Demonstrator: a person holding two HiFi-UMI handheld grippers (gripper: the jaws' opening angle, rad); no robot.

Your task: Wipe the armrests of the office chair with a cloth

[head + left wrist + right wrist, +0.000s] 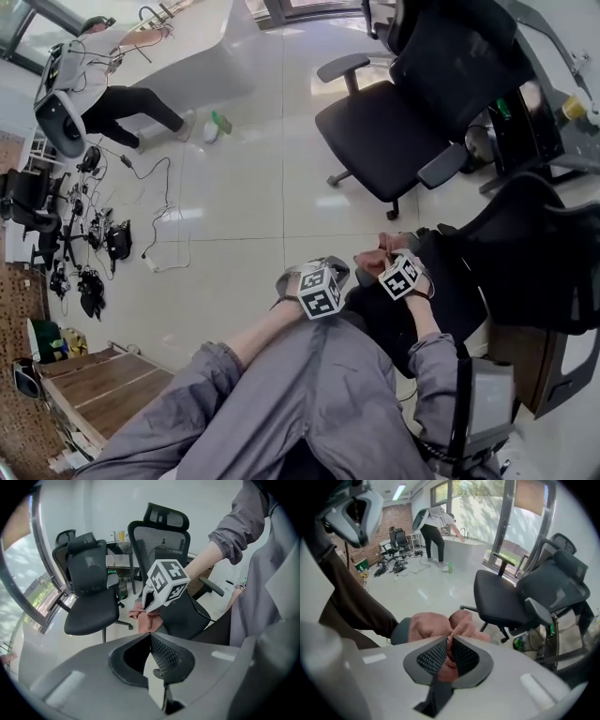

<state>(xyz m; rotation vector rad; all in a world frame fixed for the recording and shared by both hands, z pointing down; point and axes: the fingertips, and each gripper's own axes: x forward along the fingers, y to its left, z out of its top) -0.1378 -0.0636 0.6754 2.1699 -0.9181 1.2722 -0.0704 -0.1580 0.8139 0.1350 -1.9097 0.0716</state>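
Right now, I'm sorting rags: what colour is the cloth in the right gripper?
Pink cloth; clearest in the right gripper view.

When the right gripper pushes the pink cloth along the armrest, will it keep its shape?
Probably not: the pink cloth bunches into soft folds where the right gripper pinches it, so it looks floppy. It seems light: one pinch holds it.
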